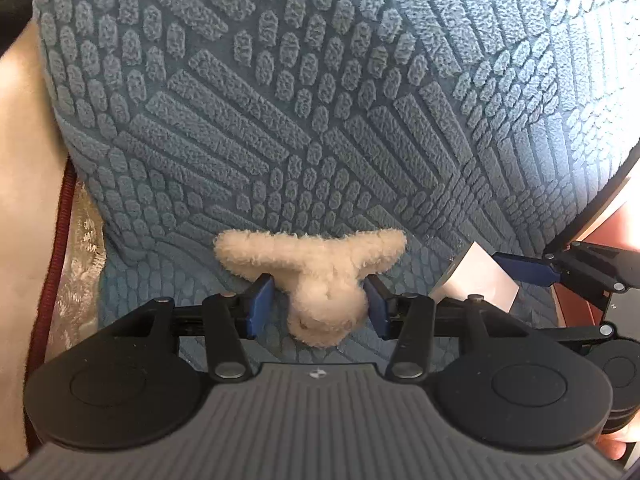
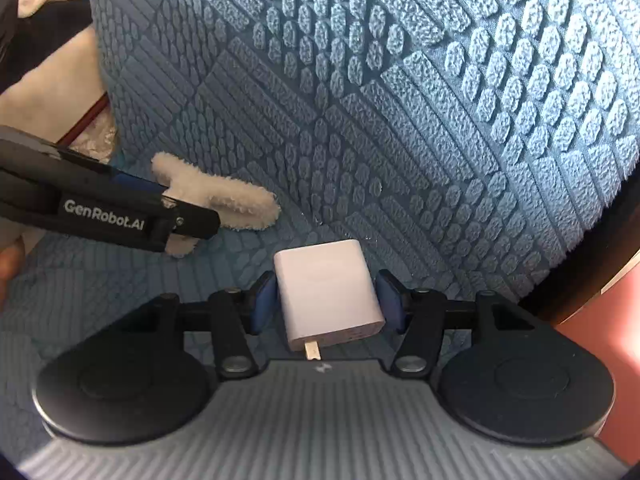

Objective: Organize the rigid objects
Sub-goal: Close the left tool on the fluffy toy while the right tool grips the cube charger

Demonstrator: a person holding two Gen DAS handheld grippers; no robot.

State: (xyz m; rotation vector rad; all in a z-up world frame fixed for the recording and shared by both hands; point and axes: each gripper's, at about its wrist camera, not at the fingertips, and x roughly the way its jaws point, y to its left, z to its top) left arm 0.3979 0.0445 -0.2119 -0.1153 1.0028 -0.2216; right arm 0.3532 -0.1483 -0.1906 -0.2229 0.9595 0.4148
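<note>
A fuzzy beige hair claw (image 1: 320,276) lies on the blue textured fabric (image 1: 280,120). My left gripper (image 1: 319,304) straddles its rounded end, open. The right pad brushes the fuzz and a sliver of fabric shows at the left pad. Just to the right lies a white plug-in charger (image 2: 326,292), its metal prong (image 2: 312,350) pointing back at the camera. My right gripper (image 2: 327,302) stands open around it, pads close beside both of its sides. The charger (image 1: 480,280) also shows at the right of the left wrist view. In the right wrist view the hair claw (image 2: 236,200) shows beside my left gripper (image 2: 176,220).
The blue fabric rises into a big rounded cushion (image 2: 440,100) behind both objects. A dark red piped edge (image 1: 56,260) and a beige surface (image 1: 24,160) lie to the left. A reddish surface (image 2: 600,320) shows at the right.
</note>
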